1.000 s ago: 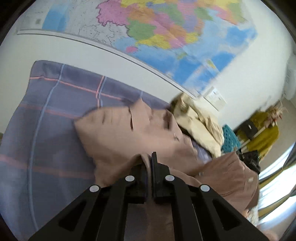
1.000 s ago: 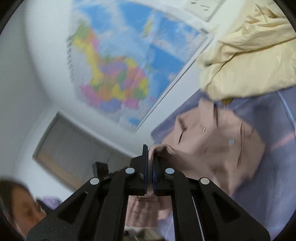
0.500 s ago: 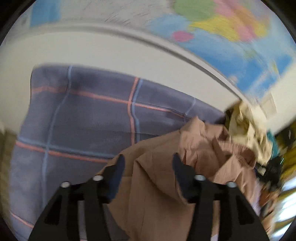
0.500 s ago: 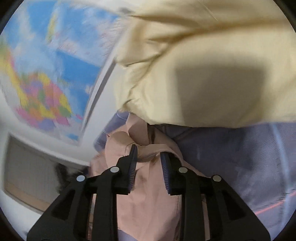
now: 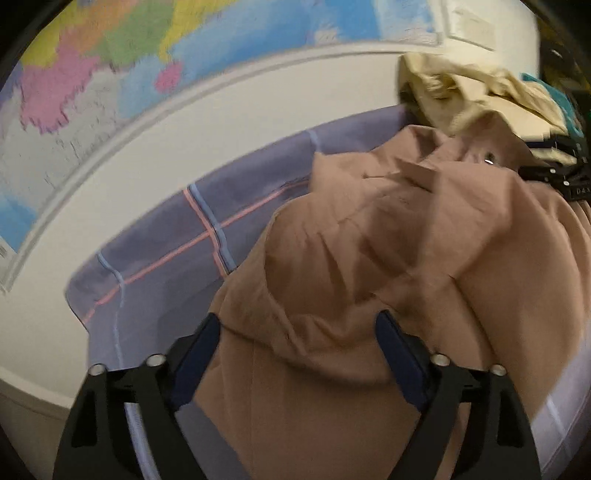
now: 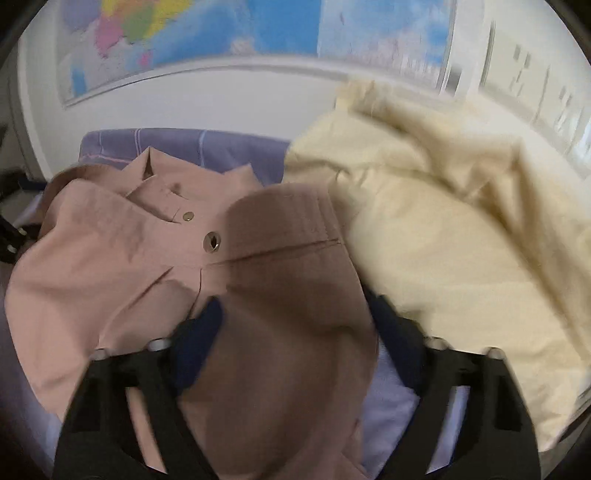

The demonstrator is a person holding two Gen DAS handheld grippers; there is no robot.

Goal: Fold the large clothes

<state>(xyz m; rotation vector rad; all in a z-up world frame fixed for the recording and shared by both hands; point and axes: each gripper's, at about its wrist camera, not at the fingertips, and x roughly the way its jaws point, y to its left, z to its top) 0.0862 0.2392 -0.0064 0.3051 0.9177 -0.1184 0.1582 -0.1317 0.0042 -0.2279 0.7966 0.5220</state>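
A dusty-pink jacket (image 5: 388, 258) with snap buttons lies crumpled on a purple checked sheet (image 5: 177, 258). It also shows in the right wrist view (image 6: 147, 258), collar toward the wall. My left gripper (image 5: 297, 328) is open, its fingers wide apart over the jacket's cloth and holding nothing. My right gripper (image 6: 295, 310) is open too, its fingers spread on either side of a pink fold, with no grip on it.
A cream garment (image 6: 443, 229) is heaped on the sheet to the right of the jacket, also in the left wrist view (image 5: 480, 96). A coloured wall map (image 6: 236, 33) hangs on the white wall behind. Dark objects (image 5: 565, 173) sit at the far right.
Both grippers were shut on the pink jacket and holding it up one second ago. Both have opened, and the jacket has dropped onto the sheet. Both views now look down at it.
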